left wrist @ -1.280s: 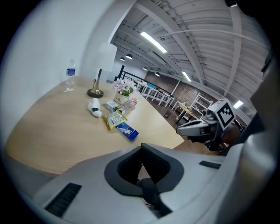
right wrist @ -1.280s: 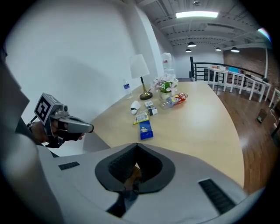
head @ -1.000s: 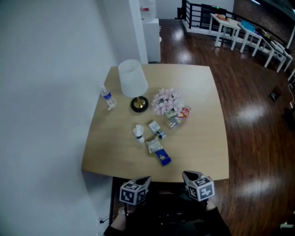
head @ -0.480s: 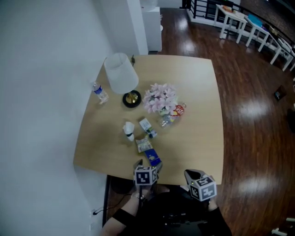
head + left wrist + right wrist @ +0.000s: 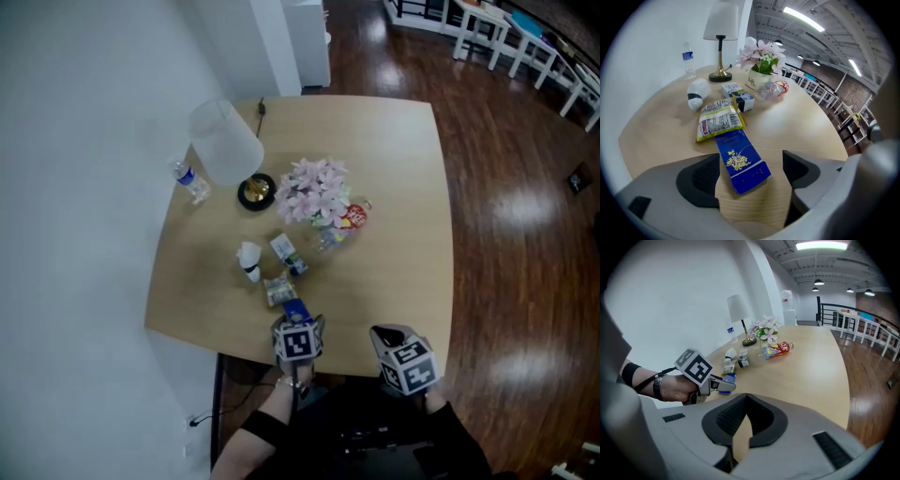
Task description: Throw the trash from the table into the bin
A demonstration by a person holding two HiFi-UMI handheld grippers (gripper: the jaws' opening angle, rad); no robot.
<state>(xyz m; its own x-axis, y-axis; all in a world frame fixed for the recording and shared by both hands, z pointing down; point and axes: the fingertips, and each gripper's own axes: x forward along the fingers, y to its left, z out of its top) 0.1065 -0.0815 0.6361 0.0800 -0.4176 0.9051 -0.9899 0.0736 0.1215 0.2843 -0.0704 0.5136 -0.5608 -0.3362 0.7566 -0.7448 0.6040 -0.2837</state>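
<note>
Progress looks nil: trash all on the light wooden table (image 5: 403, 169), no bin in view; left gripper (image 5: 751, 164), jaws just opening wide, straddles the blue flat packet (image 5: 736, 152) at the near edge, ungripped; right gripper (image 5: 743, 420) clenched, empty.

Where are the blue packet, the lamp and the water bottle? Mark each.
blue packet (image 5: 740, 160), left gripper view, its printed face.
lamp (image 5: 225, 141), head view, its shade.
water bottle (image 5: 192, 185), head view, its body.

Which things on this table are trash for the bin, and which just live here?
Trash: blue packet, yellow snack bag, white wad, small carton, crushed bottle.
Likely staying: lamp, flower pot, upright water bottle.
</note>
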